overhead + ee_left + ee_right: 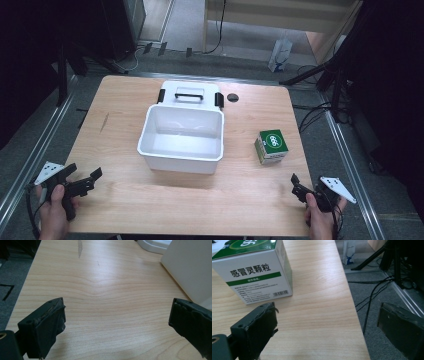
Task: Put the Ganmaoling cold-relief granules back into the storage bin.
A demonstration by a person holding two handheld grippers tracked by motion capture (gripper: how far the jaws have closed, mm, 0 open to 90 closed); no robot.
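Note:
A white open bin stands in the middle of the wooden table, its lid with a black handle lying flat behind it. A green-and-white medicine box sits to the bin's right; it looms at the top left of the right gripper view. My left gripper is open near the table's front left corner, with the bin's wall off to its right. My right gripper is open at the front right edge, just short of the box. Both hold nothing.
A small black round cap sits on the table behind the bin. Grey floor, cables and stand legs lie beyond the table's right edge. A white bag stands on the floor at the back.

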